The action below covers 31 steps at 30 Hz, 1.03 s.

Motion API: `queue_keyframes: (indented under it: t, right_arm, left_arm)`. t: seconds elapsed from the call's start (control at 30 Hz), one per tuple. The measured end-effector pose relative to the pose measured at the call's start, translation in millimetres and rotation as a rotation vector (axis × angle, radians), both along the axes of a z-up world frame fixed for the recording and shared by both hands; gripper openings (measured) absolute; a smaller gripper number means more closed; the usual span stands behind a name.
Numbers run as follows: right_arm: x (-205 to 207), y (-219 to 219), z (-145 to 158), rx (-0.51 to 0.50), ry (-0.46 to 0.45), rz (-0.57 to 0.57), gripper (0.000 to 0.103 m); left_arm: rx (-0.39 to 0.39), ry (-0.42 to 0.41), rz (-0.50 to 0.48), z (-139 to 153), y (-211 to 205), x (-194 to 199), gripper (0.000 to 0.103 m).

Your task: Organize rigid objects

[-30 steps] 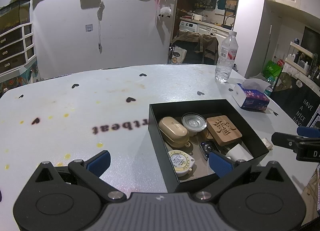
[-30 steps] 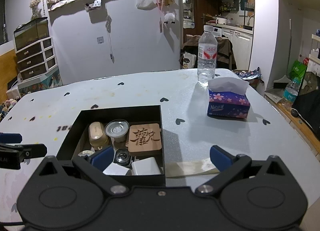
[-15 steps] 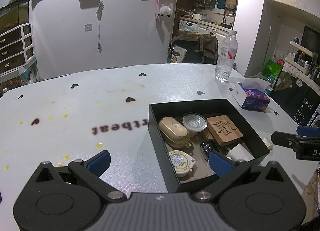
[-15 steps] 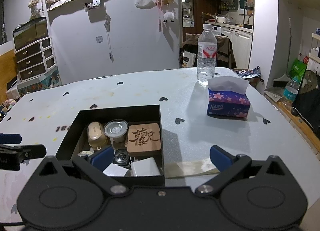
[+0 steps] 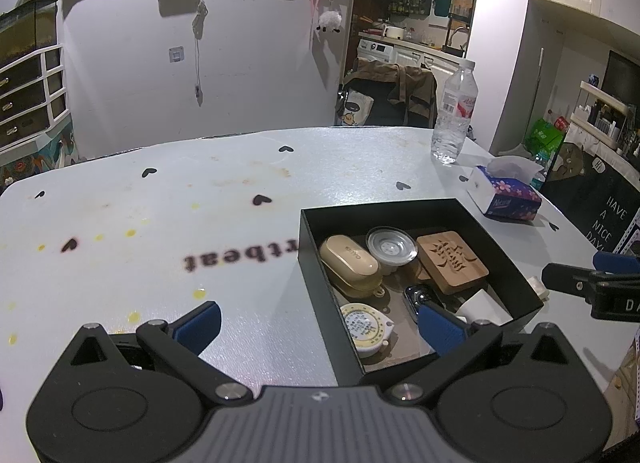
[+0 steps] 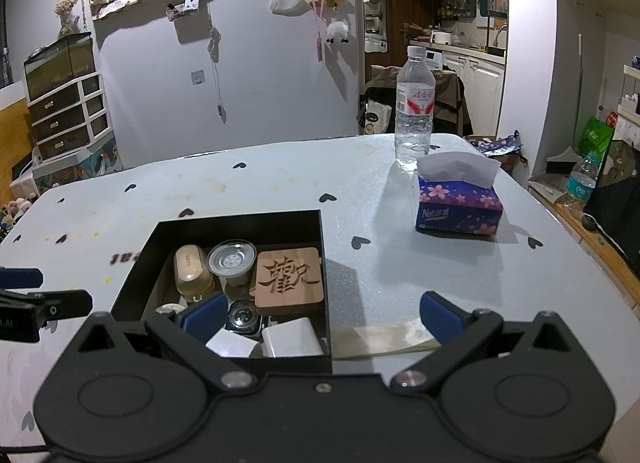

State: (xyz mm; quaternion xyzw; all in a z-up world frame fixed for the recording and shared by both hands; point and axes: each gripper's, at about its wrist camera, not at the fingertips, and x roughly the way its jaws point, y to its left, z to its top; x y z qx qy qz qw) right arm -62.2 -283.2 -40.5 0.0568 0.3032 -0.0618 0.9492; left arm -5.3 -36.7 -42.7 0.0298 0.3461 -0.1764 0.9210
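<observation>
Right wrist view: right gripper (image 6: pixel 320 315) spread wide, empty, above a black square box (image 6: pixel 224 221) directly ahead. Inside: one carved wooden coaster (image 6: pixel 289 277), one clear lidded cup (image 6: pixel 232 261), one cream case (image 6: pixel 191 269). Beyond-right: one tissue pack (image 6: pixel 458 209), one plastic bottle (image 6: pixel 414 107). Left gripper (image 5: pixel 318 321) likewise released.

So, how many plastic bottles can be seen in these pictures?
2. A clear water bottle stands on the table, behind the tissue box. A second bottle stands off the table at the right. Others may be hidden.
</observation>
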Motion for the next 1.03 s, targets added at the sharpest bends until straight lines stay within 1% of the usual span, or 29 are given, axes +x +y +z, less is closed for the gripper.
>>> queue_keyframes:
  t: [0.5,1.03]
  right_arm:
    - [8.1,0.6,-3.3,0.001,0.007,-0.009,0.103]
    - [11.8,0.6,-3.8,0.005,0.013,-0.006,0.103]
  left_arm:
    - [0.003,0.007,-0.010,-2.7,1.1,9.6,0.103]
    - [0.008,0.008,-0.011,-2.2,0.5,10.7,0.103]
